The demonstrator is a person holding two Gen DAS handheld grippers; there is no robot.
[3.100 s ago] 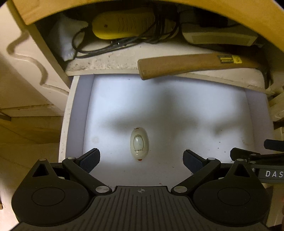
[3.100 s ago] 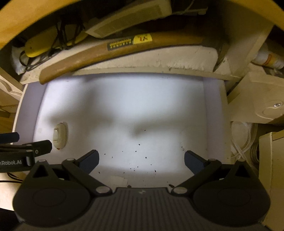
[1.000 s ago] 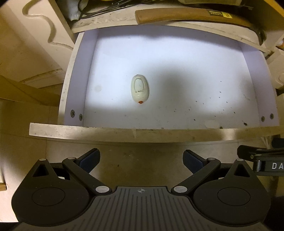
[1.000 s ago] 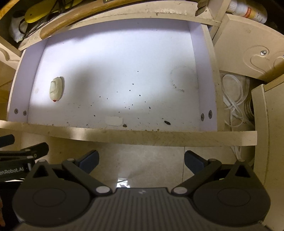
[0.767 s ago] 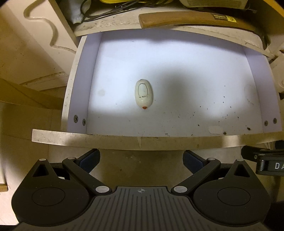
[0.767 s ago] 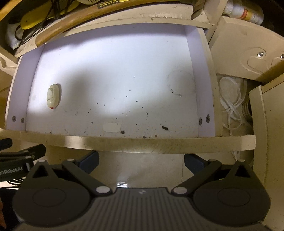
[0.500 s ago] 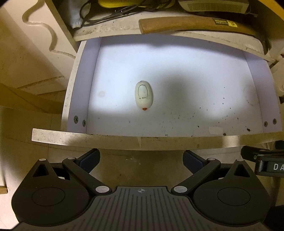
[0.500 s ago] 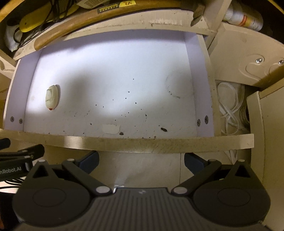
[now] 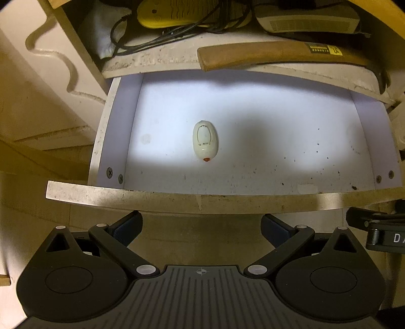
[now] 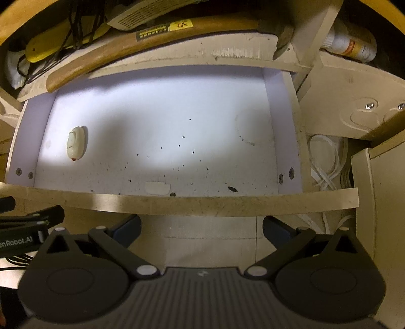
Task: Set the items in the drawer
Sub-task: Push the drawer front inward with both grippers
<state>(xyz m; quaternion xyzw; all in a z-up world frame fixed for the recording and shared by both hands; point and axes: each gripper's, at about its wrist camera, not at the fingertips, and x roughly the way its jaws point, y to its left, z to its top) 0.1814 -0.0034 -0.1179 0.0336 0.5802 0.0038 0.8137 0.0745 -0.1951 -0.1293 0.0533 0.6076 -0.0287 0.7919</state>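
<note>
Drawer [image 9: 227, 202] is pulled out, white floor lit, front edge facing both cameras. Only item inside: a small cream oval device [image 9: 205, 140] with a red dot at its near end, lying flat on the drawer floor, left of centre, well apart from the side walls and a bit back from the front edge. In the right wrist view the same device [image 10: 75, 146] sits near the left wall. Drawer floor has scattered dark specks, mostly centre and right, plus a faint ring mark on the right side. Left gripper [image 9: 201, 227] is outside the drawer, just in front of and below the front edge, fingers [image 9: 127, 225] spread wide, nothing between them. Right gripper [image 10: 202, 227] same story: in front of the drawer front, fingers [image 10: 274, 231] wide apart and empty. Each gripper shows at the edge of the other's view, so they sit side by side. On the shelf above the drawer: a wooden-handled hammer [image 9: 278, 54] lying across with a yellow label, a yellow oblong object [image 9: 177, 12] tangled with black cables [image 9: 152, 40], and a grey vented box [image 9: 306, 21]. Right of the drawer, a bundle of white cord [image 10: 325, 162] hangs in the gap beside the cabinet; a bottle [image 10: 351, 43] lies top right.
</note>
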